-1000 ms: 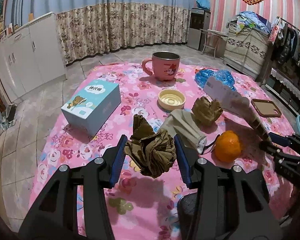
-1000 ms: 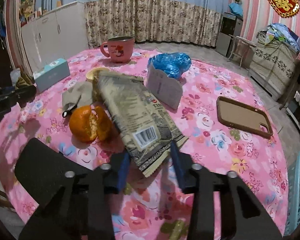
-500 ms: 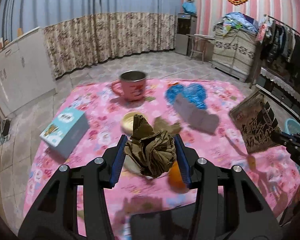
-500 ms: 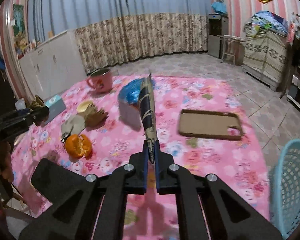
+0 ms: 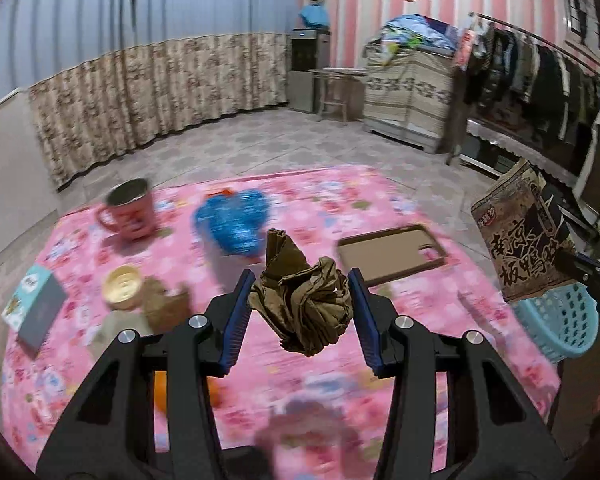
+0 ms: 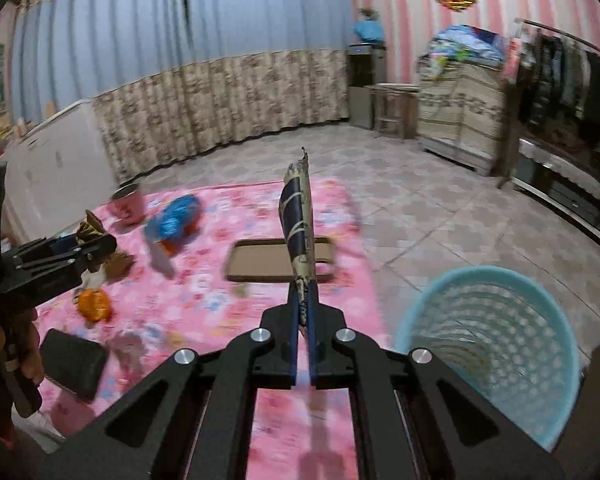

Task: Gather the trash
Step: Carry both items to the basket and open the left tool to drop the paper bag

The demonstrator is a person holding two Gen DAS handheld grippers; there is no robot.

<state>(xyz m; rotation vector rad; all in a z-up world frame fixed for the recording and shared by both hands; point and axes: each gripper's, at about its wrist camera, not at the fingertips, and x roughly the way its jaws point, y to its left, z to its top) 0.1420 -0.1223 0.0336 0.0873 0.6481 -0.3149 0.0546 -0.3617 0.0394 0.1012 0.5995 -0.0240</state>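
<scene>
My left gripper [image 5: 302,292] is shut on a crumpled brown paper wad [image 5: 302,308] and holds it above the pink floral table [image 5: 300,380]. My right gripper [image 6: 305,312] is shut on a flat brown snack wrapper [image 6: 299,224], seen edge-on; its printed face shows in the left wrist view [image 5: 524,236]. A light blue mesh trash basket [image 6: 488,344] stands on the floor to the right of the table, just right of my right gripper. It also shows in the left wrist view [image 5: 560,320], below the wrapper.
On the table lie a peeled orange [image 6: 94,304], another brown paper wad [image 5: 166,304], a blue plastic bag [image 5: 234,220], a pink mug [image 5: 130,208], a yellow lid [image 5: 122,286], a tissue box [image 5: 34,306], a brown phone case [image 5: 392,252] and a black object [image 6: 74,362].
Both grippers have lifted and swung to the right with their loads. The wrapper has gone from over the table to beside the blue basket, which has come nearer in view.
</scene>
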